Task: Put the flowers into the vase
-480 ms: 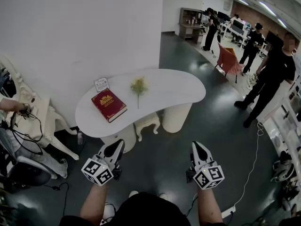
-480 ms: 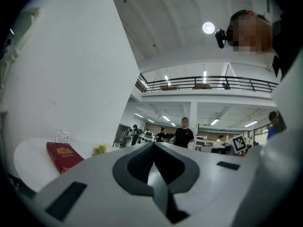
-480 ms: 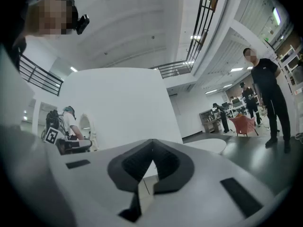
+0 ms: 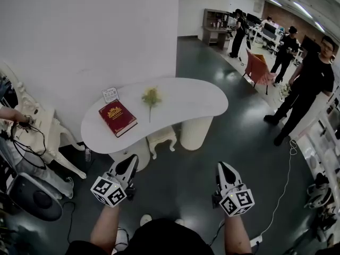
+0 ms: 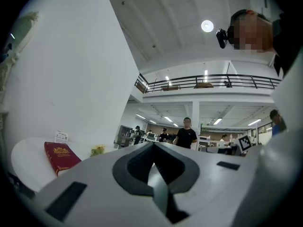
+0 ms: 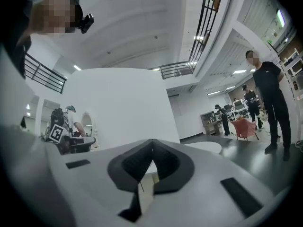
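Observation:
A sprig of yellow flowers (image 4: 151,96) lies on the white kidney-shaped table (image 4: 180,102), to the right of a red book (image 4: 118,118). The left gripper view shows the flowers (image 5: 98,150) small, behind the book (image 5: 60,156). No vase shows in any view. My left gripper (image 4: 133,160) and right gripper (image 4: 222,167) are held level over the dark floor, well short of the table. The left gripper (image 5: 152,148) is shut and holds nothing. The jaws of the right gripper (image 6: 152,152) meet at the tip, also with nothing held.
A small card (image 4: 110,94) stands behind the book. A white stool (image 4: 162,137) sits under the table. An ornate white chair (image 4: 50,137) and cables are on the left. A person in black (image 4: 305,84) stands to the right, near an orange chair (image 4: 258,68).
The head view has shifted slightly, so the table and flowers sit a little further left in the picture. Both grippers stay shut, empty and side by side.

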A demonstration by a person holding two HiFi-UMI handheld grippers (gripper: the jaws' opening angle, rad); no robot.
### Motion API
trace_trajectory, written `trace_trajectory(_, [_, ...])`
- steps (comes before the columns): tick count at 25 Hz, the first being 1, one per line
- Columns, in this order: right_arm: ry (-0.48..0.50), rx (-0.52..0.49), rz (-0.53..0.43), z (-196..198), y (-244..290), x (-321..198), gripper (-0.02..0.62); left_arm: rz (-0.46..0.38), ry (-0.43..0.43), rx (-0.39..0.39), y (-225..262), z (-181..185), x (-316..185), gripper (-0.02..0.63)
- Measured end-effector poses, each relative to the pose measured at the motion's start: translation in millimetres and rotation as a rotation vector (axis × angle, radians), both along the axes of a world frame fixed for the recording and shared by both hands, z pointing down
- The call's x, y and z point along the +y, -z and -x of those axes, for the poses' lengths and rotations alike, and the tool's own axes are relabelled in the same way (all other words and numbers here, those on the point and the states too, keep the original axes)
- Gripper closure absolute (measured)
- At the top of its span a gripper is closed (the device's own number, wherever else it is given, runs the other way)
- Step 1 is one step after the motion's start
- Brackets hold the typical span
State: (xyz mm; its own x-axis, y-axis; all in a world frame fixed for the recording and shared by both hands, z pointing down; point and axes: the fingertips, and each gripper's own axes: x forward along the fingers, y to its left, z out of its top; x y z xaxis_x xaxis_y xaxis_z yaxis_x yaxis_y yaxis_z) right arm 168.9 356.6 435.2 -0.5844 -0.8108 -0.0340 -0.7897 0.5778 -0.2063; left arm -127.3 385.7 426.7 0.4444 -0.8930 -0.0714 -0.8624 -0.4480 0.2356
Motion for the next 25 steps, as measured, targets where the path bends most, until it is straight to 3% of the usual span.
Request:
trace_trajectory(5, [0.047, 0.112, -0.040, -14, 0, 3, 0.572, 0.014, 0.051, -0.011, -4, -18, -1, 0.597])
trace_trajectory(13, [0.099, 0.072, -0.020, -44, -6, -5, 0.572, 0.038, 0.079, -0.023, -14, -56, 11, 0.597])
trace_trajectory(21, [0.114, 0.075, -0.020, -23, -5, -45, 0.572, 0.023, 0.118, -0.064, -5, -35, -25, 0.597])
trace_trajectory(25, [0.081, 0.066, -0.014, -20, 0, -64, 0.572, 0.015, 0.107, -0.040, -7, -20, -53, 0.597])
